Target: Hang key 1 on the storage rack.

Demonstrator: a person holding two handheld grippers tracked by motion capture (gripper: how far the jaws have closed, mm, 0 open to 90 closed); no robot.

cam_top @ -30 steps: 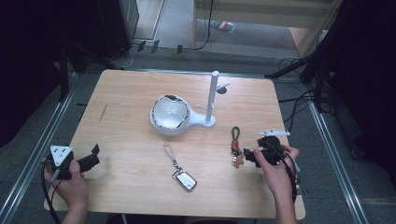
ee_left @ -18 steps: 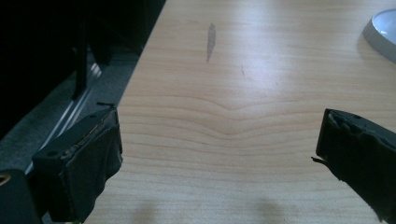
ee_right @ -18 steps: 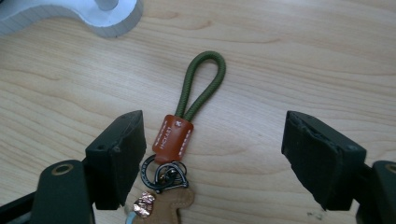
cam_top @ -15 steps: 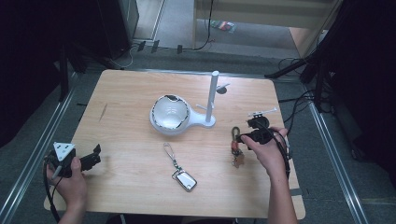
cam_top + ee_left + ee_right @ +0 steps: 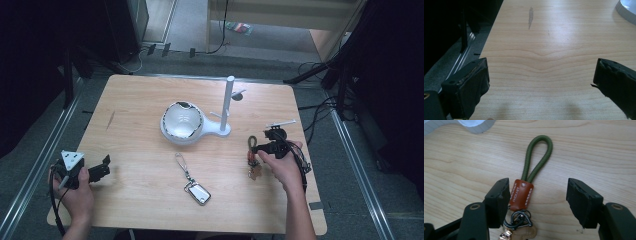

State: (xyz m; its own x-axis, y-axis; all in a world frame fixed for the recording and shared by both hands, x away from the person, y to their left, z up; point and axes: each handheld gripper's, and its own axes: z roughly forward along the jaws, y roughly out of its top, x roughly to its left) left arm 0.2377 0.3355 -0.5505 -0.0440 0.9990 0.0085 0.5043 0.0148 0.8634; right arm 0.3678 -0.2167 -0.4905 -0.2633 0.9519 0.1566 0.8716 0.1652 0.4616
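Straddling green-loop keychain (image 5: 529,177), right claw (image 5: 537,200) agape

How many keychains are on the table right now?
2. One keychain with a green cord loop lies at the right side of the table, between the open jaws of the right hand-held gripper. The other, with a silver tag, lies mid-table in front of the white bowl.

The one piece of lettering sits on the brown leather tab (image 5: 522,194) of the keychain, low and left of centre in the right gripper view: a short stamped word running along the tab's length between its white stitches, too small and faint to read with certainty.
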